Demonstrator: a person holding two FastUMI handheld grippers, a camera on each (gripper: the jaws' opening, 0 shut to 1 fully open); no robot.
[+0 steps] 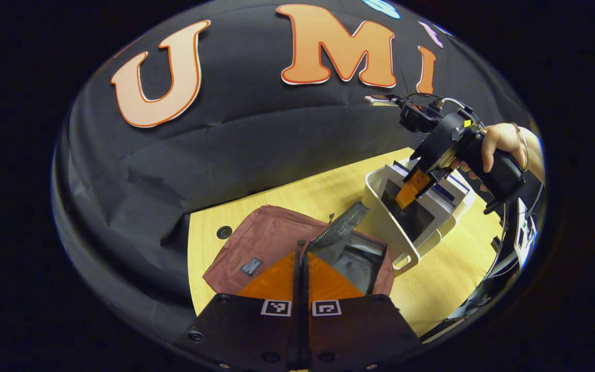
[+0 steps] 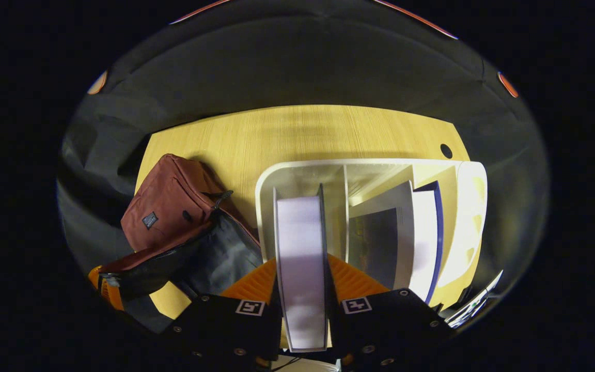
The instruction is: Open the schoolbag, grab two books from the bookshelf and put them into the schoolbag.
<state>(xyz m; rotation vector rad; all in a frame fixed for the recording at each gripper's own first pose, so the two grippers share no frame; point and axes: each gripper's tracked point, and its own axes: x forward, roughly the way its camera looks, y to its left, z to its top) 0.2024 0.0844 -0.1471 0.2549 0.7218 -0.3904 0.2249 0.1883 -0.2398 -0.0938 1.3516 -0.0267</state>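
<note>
From the right gripper view, my right hand-held gripper (image 2: 302, 289) has both fingers pressed on 1 upright white-paged book (image 2: 301, 258) in the left compartment of the white plastic bookshelf (image 2: 475, 206), its long axis running straight ahead of the fingers. My left hand-held gripper (image 1: 300, 281) sits pinched together at the unzipped mouth of the maroon fabric schoolbag (image 1: 271, 237). The bag lies just left of the shelf on the wooden counter (image 2: 302, 129), so I judge the book must lift up, then swing left.
</note>
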